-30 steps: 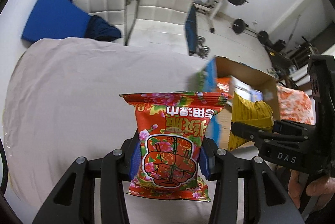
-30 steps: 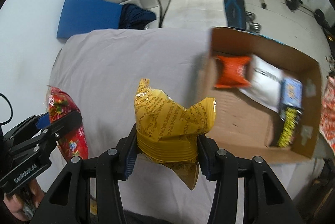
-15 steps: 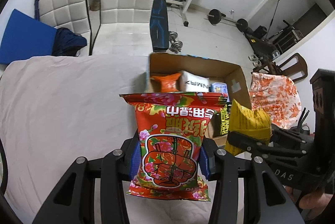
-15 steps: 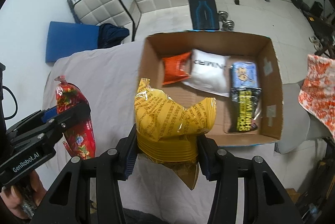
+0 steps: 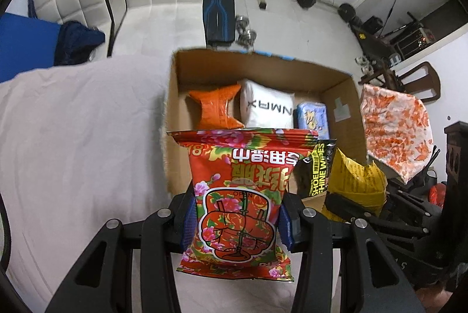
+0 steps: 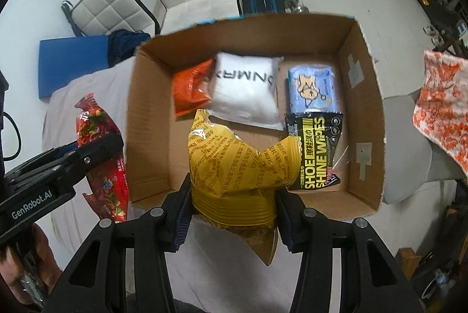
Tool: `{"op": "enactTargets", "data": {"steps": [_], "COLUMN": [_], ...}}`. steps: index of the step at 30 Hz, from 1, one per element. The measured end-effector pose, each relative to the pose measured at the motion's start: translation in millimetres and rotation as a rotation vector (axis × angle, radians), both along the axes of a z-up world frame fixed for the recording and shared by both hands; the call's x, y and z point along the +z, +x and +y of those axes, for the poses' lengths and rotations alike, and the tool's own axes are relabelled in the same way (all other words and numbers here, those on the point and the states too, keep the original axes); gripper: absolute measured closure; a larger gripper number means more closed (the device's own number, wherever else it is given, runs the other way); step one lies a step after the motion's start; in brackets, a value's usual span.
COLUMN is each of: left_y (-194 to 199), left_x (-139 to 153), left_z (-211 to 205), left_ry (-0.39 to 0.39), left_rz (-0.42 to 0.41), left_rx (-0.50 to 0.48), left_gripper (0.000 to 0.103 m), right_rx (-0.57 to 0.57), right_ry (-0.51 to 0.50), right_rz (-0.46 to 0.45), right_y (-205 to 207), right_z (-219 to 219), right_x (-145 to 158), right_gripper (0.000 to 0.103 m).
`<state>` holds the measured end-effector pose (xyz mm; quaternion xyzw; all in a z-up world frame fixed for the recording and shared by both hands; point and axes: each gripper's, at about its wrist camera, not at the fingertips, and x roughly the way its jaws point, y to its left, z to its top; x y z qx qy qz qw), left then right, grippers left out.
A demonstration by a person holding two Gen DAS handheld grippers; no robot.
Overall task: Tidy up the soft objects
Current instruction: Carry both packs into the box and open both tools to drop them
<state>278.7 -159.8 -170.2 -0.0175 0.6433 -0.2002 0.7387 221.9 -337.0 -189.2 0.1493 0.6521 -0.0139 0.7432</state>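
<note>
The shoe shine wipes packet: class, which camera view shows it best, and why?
The right wrist view. There the shoe shine wipes packet lies nearly whole on the cardboard box floor, only its left edge behind the yellow bag. The left wrist view shows a sliver of it beside the red floral bag.

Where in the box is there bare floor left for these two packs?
Bare cardboard floor runs along the left wall, below the orange pack, and under the yellow pack. A strip lies right of the shoe wipes. The far row, white pouch to blue pack, is crowded.
</note>
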Motion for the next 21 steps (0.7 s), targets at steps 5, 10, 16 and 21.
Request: {"op": "enactTargets", "data": {"steps": [5, 10, 16, 21], "left_y": [9.8, 14.4, 17.0, 15.8], "left_x": [-36.4, -64.5, -87.4, -89.6], "left_z": [-15.2, -24.8, -28.3, -27.6], "left_ry": [0.021, 0.056, 0.099, 0.155], "left_rz": [0.089, 0.131, 0.157, 0.133], "left_rx": [-0.005, -0.009, -0.016, -0.004], "left_gripper": [0.061, 0.061, 0.060, 0.059], "right_rx": [0.014, 0.017, 0.021, 0.021], "right_ry": [0.003, 0.023, 0.052, 0.057], "right_rz": [0.053, 0.093, 0.112, 0.121], "right_y": [10.3, 17.2, 24.0, 26.9], "right_z": [-4.2, -5.8, -8.4, -9.4], "right_x": [-40.0, -68.8, -85.9, -90.8], "right_gripper": [0.051, 0.051, 0.048, 0.048]}}
